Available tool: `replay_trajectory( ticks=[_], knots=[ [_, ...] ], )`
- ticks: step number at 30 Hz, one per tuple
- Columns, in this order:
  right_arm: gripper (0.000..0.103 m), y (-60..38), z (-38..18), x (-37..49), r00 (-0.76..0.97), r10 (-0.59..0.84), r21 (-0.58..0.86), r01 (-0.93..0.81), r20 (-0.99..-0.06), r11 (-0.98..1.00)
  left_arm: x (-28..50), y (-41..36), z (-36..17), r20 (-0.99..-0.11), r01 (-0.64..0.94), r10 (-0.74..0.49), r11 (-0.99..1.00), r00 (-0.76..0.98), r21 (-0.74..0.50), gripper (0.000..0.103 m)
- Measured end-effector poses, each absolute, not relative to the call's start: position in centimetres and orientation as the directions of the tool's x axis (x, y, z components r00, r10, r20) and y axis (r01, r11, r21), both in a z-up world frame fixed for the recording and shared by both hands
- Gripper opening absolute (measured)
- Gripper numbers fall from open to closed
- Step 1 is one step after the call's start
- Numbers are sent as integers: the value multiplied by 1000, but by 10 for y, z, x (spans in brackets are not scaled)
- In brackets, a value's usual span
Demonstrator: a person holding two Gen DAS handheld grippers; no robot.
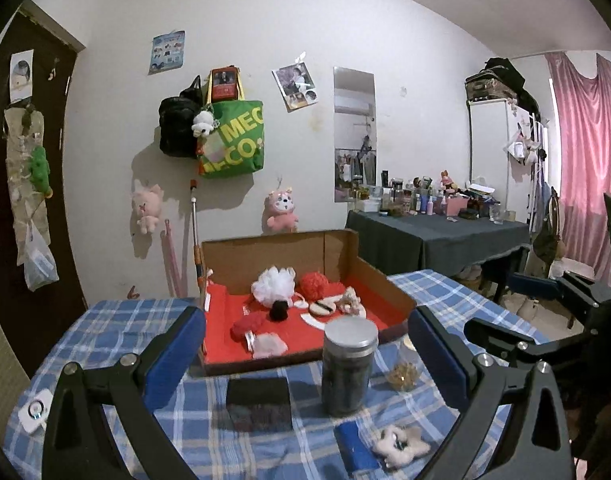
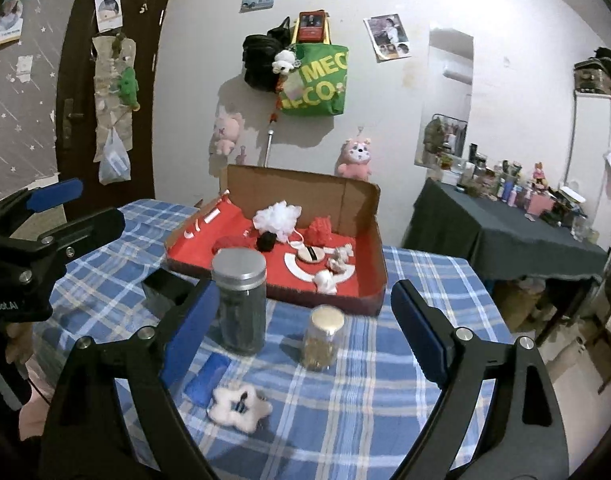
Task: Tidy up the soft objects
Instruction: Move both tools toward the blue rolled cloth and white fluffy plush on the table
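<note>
Both hand-held grippers, left (image 1: 305, 356) and right (image 2: 305, 320), hover with jaws apart, empty. White fluffy star (image 2: 240, 406) lies loose on tabletop (image 2: 385, 400), outside red-lined box (image 2: 371, 280). Risk: tall jar (image 2: 239, 300) and small jar (image 2: 323, 338) stand between star and box; low carry could topple them.

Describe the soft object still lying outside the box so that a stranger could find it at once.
Start at the red-lined cardboard box on the checked tablecloth. Nearer the camera, past two jars, lies a fluffy white star-shaped puff beside a blue pad; nothing else there is furry.
</note>
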State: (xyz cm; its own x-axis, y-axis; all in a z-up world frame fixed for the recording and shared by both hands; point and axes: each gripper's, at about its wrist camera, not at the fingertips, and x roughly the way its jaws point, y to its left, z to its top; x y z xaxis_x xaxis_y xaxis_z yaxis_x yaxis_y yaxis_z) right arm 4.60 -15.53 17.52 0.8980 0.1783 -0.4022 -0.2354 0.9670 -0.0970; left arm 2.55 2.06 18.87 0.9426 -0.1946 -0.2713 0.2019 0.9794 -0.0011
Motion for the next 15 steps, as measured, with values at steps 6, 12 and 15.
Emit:
replay_trajectory(
  ticks=[6,12,15],
  knots=[
    [88,-160,141,40,888,154,-50,-194,-433,980,20,17,158,-300,164,-163,986,940,-20,103],
    [89,-166,107,44,860,142,-10,-169,-490,986,24,14,123,-363,151,-150,988,920,-28,103],
    [89,-167,90,48,844,123,-18,-155,-522,988,29,13,103,-414,146,-148,989,898,-35,103]
  ],
)
